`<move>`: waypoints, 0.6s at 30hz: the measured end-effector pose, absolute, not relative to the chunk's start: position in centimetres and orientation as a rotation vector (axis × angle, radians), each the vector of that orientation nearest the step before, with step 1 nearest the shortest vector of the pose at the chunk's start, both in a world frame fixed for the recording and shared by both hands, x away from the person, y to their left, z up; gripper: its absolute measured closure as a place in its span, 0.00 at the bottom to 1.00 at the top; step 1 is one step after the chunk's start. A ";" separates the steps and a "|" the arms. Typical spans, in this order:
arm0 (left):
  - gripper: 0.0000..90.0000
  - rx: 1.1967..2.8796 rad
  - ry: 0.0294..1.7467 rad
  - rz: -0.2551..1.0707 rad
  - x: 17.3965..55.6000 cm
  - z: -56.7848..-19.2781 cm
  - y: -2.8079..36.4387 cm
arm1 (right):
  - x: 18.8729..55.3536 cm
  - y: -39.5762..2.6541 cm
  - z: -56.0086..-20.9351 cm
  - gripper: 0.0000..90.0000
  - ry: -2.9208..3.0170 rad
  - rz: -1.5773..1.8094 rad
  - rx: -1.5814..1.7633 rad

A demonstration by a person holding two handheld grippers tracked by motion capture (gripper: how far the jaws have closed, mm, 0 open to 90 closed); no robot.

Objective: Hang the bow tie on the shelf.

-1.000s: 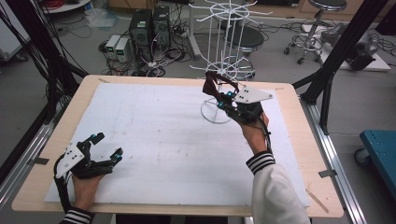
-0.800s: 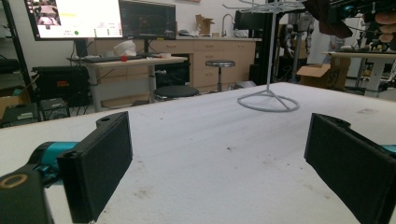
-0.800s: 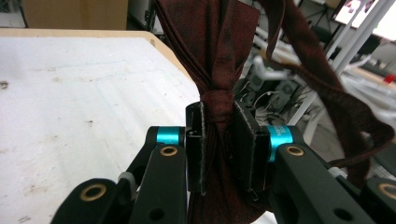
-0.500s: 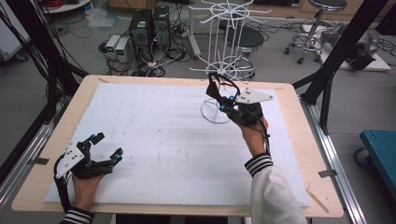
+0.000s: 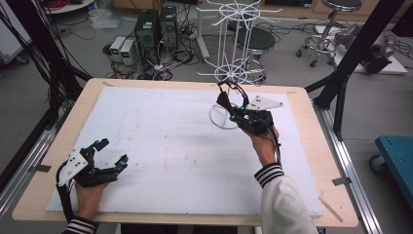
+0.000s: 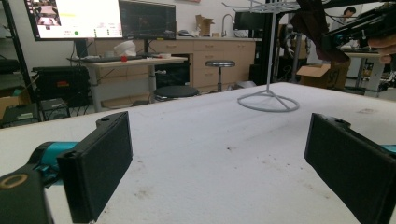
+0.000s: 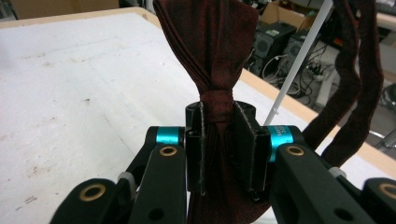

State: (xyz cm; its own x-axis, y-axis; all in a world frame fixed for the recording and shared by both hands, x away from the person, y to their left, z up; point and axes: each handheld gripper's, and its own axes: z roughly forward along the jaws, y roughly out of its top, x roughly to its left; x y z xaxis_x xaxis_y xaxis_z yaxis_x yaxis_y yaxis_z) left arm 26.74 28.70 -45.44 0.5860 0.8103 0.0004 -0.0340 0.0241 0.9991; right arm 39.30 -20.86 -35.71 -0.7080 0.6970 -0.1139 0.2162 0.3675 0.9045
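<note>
Right gripper [image 5: 233,108] clamps dark red bow tie [image 7: 210,51] at knot, just beside white rack [image 5: 229,73], tie wings upright (strap dangling). Left gripper [image 5: 111,152] wide, empty, well apart from rack.

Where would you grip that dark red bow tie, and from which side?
At the knot in its middle, where the cloth bunches narrowest: the right gripper is shut on the bow tie right there, jaws on either side of the knot, coming from below so the fan spreads above and the strap hangs free, probably clear for the white rack.
</note>
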 end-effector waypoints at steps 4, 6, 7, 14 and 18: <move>0.09 1.404 0.718 0.747 26.7 -45.4 28.7 | 39.3 -20.9 -36.2 0.84 2.155 1.311 0.804; 0.09 1.405 0.717 0.747 26.7 -45.4 28.7 | 39.3 -21.1 -36.5 0.83 2.145 1.317 0.809; 0.09 1.402 0.718 0.747 26.8 -45.4 28.7 | 39.3 -21.1 -36.6 0.83 2.145 1.325 0.810; 0.09 1.402 0.720 0.746 26.8 -45.4 28.7 | 39.4 -21.3 -36.9 0.82 2.143 1.334 0.817; 0.09 1.403 0.720 0.746 26.8 -45.4 28.7 | 39.4 -21.2 -37.1 0.59 2.134 1.366 0.799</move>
